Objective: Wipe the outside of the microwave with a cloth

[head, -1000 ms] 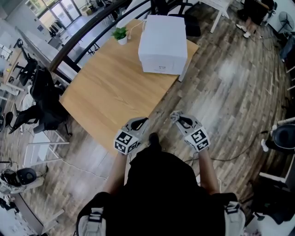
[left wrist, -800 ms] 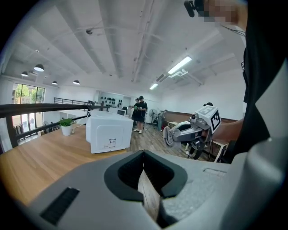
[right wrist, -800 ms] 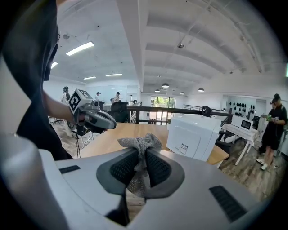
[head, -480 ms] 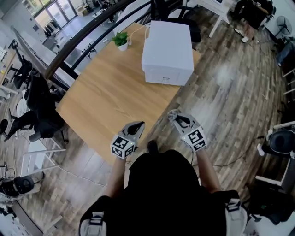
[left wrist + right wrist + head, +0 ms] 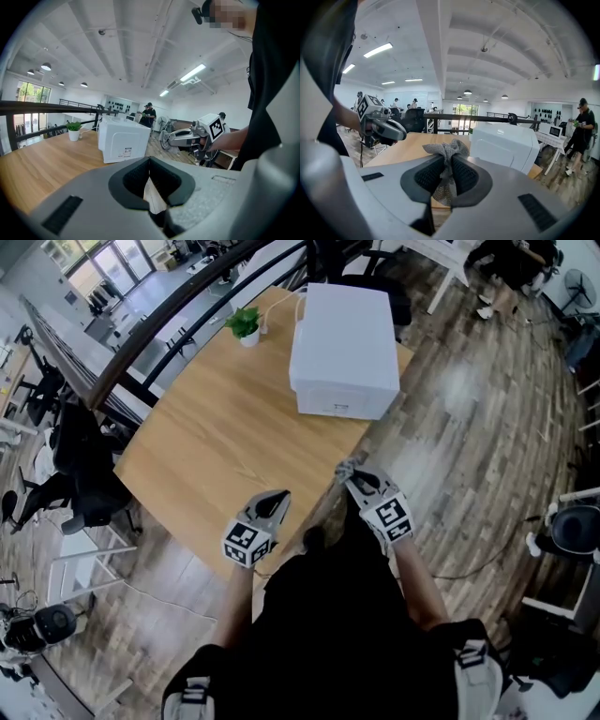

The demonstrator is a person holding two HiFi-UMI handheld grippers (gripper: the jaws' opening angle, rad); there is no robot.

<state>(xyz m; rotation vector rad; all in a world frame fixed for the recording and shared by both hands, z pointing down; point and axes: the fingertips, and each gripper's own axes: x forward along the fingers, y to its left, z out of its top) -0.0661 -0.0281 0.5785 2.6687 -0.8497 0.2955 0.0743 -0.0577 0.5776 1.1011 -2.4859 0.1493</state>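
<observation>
A white microwave (image 5: 341,337) stands at the far right end of a wooden table (image 5: 225,437), also seen as the microwave (image 5: 123,139) and microwave (image 5: 505,144). My right gripper (image 5: 349,472) hovers near the table's right front edge, well short of the microwave, shut on a grey cloth (image 5: 447,151) that bunches above its jaws. My left gripper (image 5: 275,501) is over the table's near corner, jaws closed together with nothing between them. In the left gripper view the right gripper (image 5: 165,139) shows beside the microwave.
A small potted plant (image 5: 245,313) sits at the table's far edge next to the microwave. A black railing (image 5: 178,310) runs behind the table. Office chairs (image 5: 80,460) stand at the left. People stand far off (image 5: 580,126).
The right gripper with the cloth has moved forward toward the microwave. The left gripper has shifted slightly forward over the table corner.
</observation>
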